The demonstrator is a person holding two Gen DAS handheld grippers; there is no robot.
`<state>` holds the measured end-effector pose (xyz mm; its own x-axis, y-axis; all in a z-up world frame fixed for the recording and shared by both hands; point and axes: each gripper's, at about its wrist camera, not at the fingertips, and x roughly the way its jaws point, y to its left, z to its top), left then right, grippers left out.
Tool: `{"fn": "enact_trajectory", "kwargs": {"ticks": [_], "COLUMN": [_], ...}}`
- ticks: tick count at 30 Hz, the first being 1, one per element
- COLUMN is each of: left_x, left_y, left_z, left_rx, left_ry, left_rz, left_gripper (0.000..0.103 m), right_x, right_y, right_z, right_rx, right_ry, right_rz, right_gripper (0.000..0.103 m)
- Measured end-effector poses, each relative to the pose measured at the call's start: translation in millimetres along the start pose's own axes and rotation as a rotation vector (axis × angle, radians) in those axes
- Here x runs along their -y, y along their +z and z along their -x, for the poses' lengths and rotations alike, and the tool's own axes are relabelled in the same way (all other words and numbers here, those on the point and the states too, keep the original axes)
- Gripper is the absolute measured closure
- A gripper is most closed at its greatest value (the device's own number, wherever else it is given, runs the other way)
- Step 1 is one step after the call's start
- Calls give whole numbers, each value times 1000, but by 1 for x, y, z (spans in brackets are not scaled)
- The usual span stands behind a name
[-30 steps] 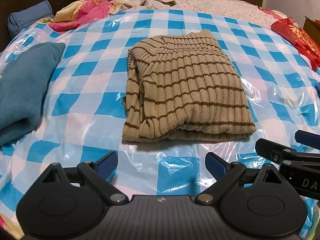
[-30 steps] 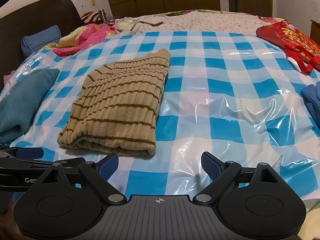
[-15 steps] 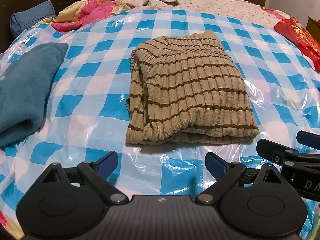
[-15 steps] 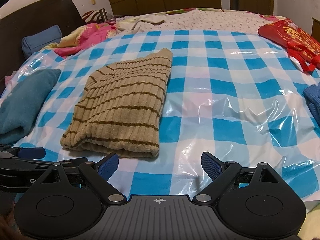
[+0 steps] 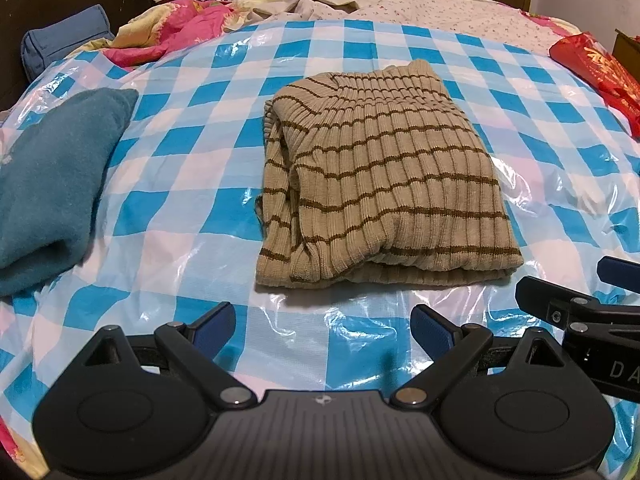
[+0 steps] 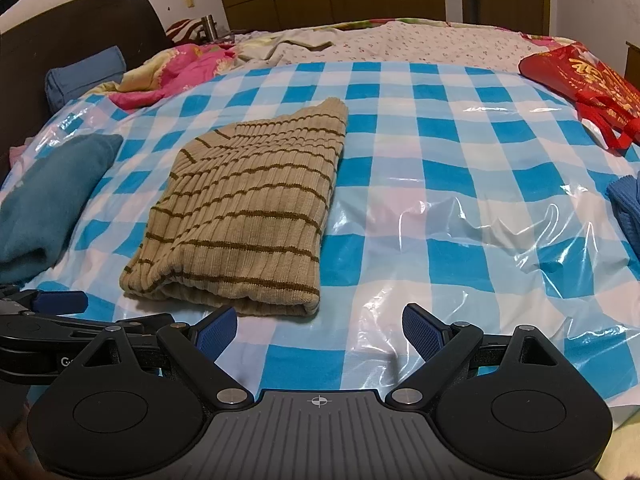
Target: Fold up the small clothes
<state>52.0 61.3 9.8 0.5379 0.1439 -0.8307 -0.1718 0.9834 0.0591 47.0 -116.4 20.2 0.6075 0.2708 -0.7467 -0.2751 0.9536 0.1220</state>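
A beige ribbed sweater with brown stripes (image 5: 380, 184) lies folded into a rectangle on the blue-and-white checked plastic sheet (image 5: 192, 184). It also shows in the right wrist view (image 6: 248, 216), left of centre. My left gripper (image 5: 322, 326) is open and empty, just short of the sweater's near edge. My right gripper (image 6: 318, 328) is open and empty, near the sweater's near right corner. Each gripper shows at the edge of the other's view.
A folded teal garment (image 5: 52, 184) lies at the left. A red bag (image 6: 588, 88) sits at the far right, a blue cloth (image 6: 626, 208) at the right edge. Pink bedding (image 5: 168, 36) and a blue pillow (image 5: 60, 48) lie at the back left.
Both grippers have drifted slightly left and back, so the sweater sits a little further right in both views. Both stay open. The sweater has not moved.
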Motion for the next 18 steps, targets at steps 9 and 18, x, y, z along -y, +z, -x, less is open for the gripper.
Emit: {"fn": "enact_trajectory", "kwargs": {"ticks": [9,18], "left_x": [1,1], "left_y": [1,0], "left_z": [1,1], "left_rx": [4,8], "left_ry": [8,17], "left_rz": [-9,-20], "left_gripper": [0,0], "right_x": [0,0], "right_y": [-1,-2], "right_z": [0,-1], "right_rx": [0,-2], "right_ry": [-1,-1], "right_rz": [0,3], "right_gripper": [12,12]}}
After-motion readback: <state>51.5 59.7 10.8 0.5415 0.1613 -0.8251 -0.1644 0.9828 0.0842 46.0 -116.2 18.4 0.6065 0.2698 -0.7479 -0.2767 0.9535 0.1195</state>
